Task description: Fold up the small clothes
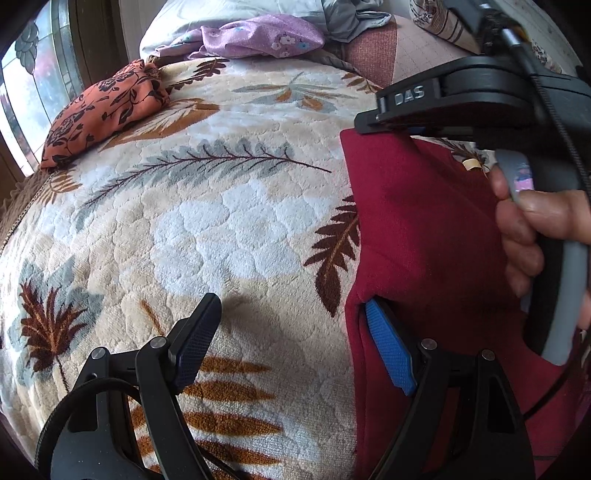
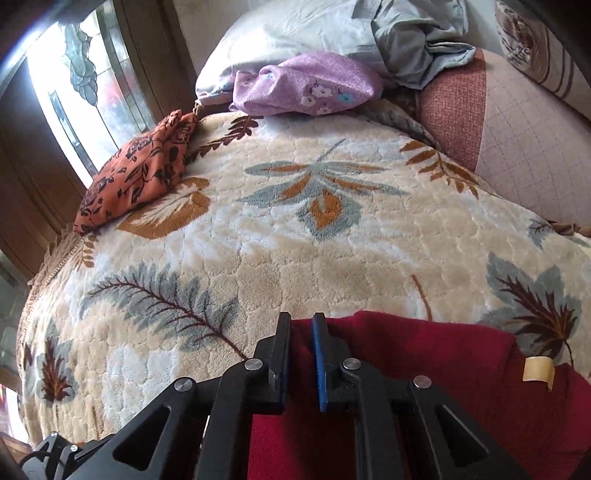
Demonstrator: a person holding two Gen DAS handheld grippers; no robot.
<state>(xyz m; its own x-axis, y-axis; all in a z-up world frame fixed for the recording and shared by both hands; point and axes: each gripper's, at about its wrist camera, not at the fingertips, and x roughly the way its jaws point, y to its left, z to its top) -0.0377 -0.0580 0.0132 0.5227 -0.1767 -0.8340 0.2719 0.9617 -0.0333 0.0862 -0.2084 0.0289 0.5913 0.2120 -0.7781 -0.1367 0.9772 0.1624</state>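
Note:
A dark red garment (image 1: 424,236) lies on the leaf-patterned blanket (image 1: 221,221). My left gripper (image 1: 291,328) is open, its right blue-padded finger (image 1: 388,350) tucked into a fold at the garment's left edge, its left finger over bare blanket. My right gripper (image 2: 301,328) is shut on the garment's far left corner (image 2: 406,354). In the left wrist view the right gripper body (image 1: 461,99) sits at that corner, held by a hand (image 1: 528,236). A cream tag (image 2: 537,371) shows on the garment.
An orange floral cloth (image 1: 107,107) lies at the blanket's far left by the window (image 2: 74,81). A purple floral cloth (image 2: 306,85) and pale grey bedding (image 2: 332,26) lie at the back. A pink sofa arm (image 2: 517,140) stands at the right.

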